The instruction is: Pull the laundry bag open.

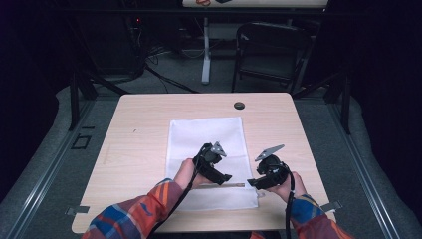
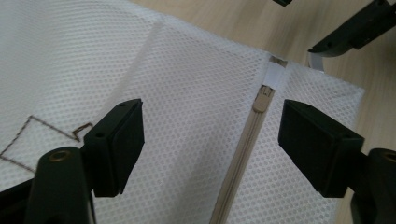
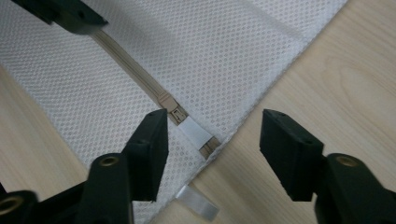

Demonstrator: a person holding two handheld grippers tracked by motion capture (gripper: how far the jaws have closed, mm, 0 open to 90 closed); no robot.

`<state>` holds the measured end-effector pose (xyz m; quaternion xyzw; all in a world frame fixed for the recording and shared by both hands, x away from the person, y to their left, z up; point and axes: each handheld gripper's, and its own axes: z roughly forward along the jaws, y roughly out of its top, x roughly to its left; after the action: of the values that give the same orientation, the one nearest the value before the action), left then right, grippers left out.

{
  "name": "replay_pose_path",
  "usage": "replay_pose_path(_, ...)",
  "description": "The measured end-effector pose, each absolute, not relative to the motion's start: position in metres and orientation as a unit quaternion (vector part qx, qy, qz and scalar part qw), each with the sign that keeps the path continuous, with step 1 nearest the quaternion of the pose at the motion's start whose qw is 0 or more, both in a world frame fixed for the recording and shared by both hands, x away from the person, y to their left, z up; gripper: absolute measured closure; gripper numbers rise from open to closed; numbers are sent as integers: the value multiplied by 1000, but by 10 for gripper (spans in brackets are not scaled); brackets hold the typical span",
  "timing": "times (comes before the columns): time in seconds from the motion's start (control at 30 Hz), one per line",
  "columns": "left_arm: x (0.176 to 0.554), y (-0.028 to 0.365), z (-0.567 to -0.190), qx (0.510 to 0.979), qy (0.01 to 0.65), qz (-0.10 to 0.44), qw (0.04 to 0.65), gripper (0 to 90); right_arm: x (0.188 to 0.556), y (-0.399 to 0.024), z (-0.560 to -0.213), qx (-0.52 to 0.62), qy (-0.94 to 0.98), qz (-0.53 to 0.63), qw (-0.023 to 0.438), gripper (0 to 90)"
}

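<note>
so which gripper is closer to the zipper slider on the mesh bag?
Right. The right gripper hangs over the zipper slider at the mesh bag corner, open jaws straddling it. The left gripper sits further along the zipper, slider ahead of its open jaws.

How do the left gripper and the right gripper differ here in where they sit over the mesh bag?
The left gripper hangs over the middle of the mesh bag, its jaws straddling the beige zipper; the right gripper sits at the bag's corner, half over bare table. The zipper slider lies just by the right gripper's jaws, but farther ahead of the left's. Both stand open, gripping nothing.
</note>
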<state>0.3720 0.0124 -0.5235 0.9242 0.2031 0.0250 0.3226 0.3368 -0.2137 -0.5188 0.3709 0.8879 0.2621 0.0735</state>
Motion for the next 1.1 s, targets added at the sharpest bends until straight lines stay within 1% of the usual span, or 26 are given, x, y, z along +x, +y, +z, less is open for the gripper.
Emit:
replay_pose_path(0.1,370,4,-530,928,190,15,321,334,337,-211,-523,367,892,255,71,573)
replay_pose_path(0.13,370,2,-533,929,180,9,324,378,337,-210,-524,364,894,252,72,619)
replay_pose_path(0.17,368,-1,-535,930,179,11,322,402,337,-209,-525,366,894,249,69,645)
replay_pose_path(0.2,367,-3,-536,931,173,8,320,424,338,-208,-527,365,895,246,72,695)
replay_pose_path(0.23,367,-5,-539,932,168,3,322,472,337,-207,-528,366,895,247,70,722)
replay_pose_path(0.27,366,-7,-540,933,165,3,319,495,338,-207,-530,362,898,240,68,751)
replay_pose_path(0.33,364,-12,-543,935,157,1,317,567,339,-205,-534,363,899,237,62,797)
replay_pose_path(0.37,364,-14,-544,936,155,0,315,575,340,-204,-536,363,899,235,63,815)
replay_pose_path(0.43,363,-17,-547,938,149,-6,312,620,341,-201,-539,359,903,223,71,843)
replay_pose_path(0.5,361,-21,-550,941,143,-7,306,631,343,-198,-543,362,902,224,69,875)
replay_pose_path(0.6,360,-27,-555,945,134,-8,298,650,346,-196,-547,360,906,215,64,900)
replay_pose_path(0.67,359,-30,-557,946,132,-7,295,662,346,-196,-550,365,902,221,60,900)
replay_pose_path(0.83,356,-35,-562,949,124,-1,291,743,347,-197,-553,363,903,223,51,900)
replay_pose_path(0.93,356,-36,-563,947,127,3,294,804,346,-198,-555,369,898,232,57,900)
replay_pose_path(1.0,357,-34,-563,946,132,-2,297,813,346,-199,-554,361,903,227,55,900)
replay_pose_path(1.03,358,-34,-562,945,133,-4,298,814,345,-199,-556,372,894,244,50,900)
replay_pose_path(1.1,358,-33,-561,944,133,-5,301,816,346,-199,-554,362,902,229,55,900)
